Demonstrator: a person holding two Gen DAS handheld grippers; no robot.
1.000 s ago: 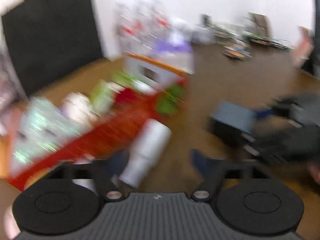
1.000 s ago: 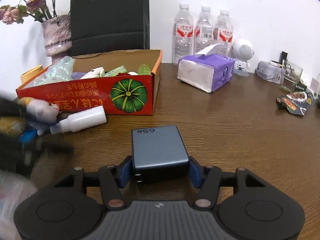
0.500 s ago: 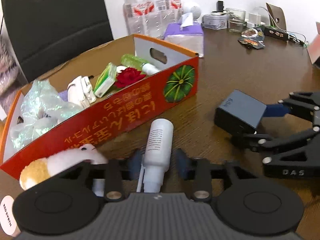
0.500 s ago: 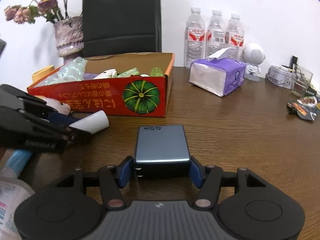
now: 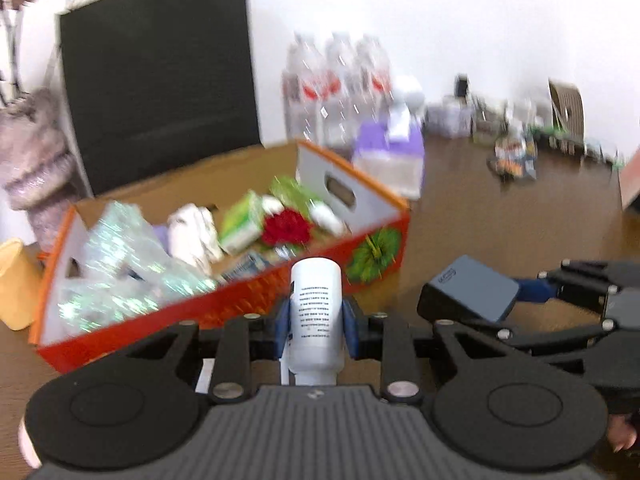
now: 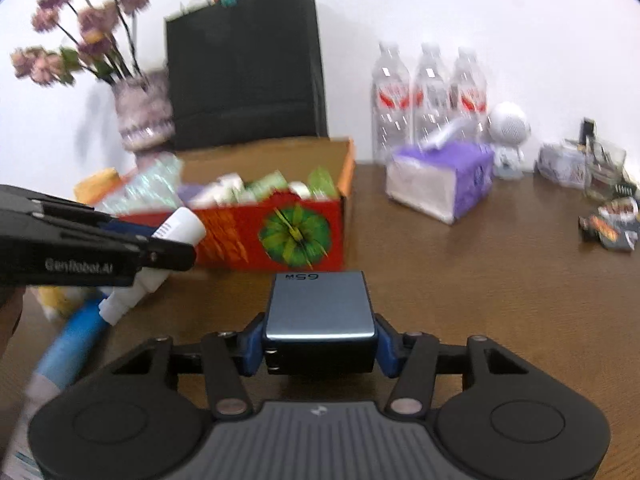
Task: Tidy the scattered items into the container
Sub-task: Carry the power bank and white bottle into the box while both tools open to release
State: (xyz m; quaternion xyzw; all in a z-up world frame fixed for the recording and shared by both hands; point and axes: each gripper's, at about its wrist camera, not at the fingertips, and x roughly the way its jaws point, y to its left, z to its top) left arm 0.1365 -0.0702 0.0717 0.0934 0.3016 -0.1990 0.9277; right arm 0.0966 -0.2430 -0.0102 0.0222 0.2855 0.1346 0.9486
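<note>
Where it lay on the table, white bottle [image 5: 316, 312] now lifted, left claw [image 5: 316, 322] clamped on it, right claw [image 6: 319, 346] gripping charger [image 6: 318, 308].

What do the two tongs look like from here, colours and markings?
Both tongs, left and right, are matte black linkages with silver pivot pins, blue finger pads, two round discs and a ribbed grey body. The left one bears white "GenRobot.AI" lettering on its side. No cables visible.

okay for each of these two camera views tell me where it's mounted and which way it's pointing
Left wrist: sits on the left gripper, looking along its fingers at the white bottle it clamps and into the orange box; the right gripper shows at right.
Right wrist: sits on the right gripper, facing the grey charger it clamps and the box front; the left gripper shows at left.
Shared: box, bottle, charger, tissue box.
</note>
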